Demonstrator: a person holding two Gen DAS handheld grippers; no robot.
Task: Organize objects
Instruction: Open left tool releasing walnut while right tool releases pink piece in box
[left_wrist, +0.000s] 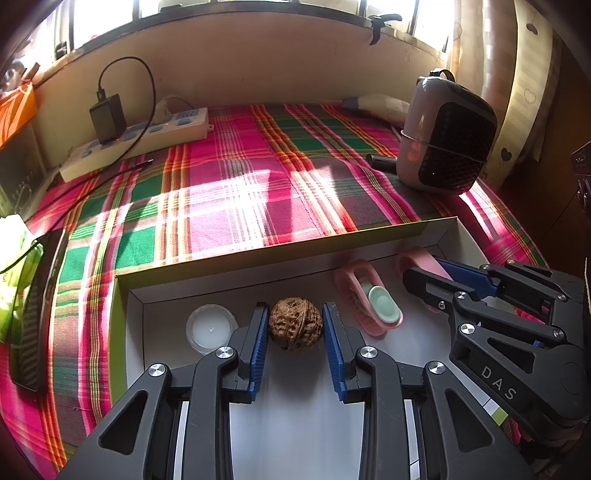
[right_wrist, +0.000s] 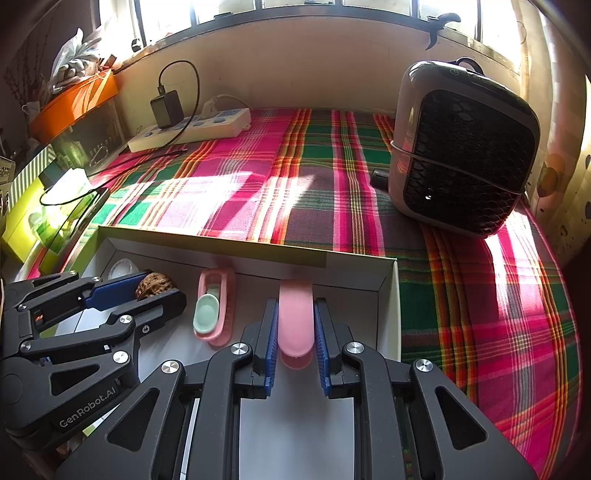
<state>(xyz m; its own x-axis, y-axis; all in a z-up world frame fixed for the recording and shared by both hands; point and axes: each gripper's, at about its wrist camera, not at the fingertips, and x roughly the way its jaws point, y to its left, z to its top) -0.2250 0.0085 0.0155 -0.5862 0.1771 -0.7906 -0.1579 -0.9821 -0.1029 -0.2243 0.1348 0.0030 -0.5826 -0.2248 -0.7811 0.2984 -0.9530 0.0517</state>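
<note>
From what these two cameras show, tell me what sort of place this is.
Probably a room in a home, at a table under a window. A plaid tablecloth covers it, a power strip with a charger plugged in lies along the wall, and a small space heater stands nearby.

Your walnut, brown & wrinkly, sits mid-box nr the far wall. Pink oblong piece lies lengthwise by the right wall; pink brush w/ green knob between them, candle far left.
</note>
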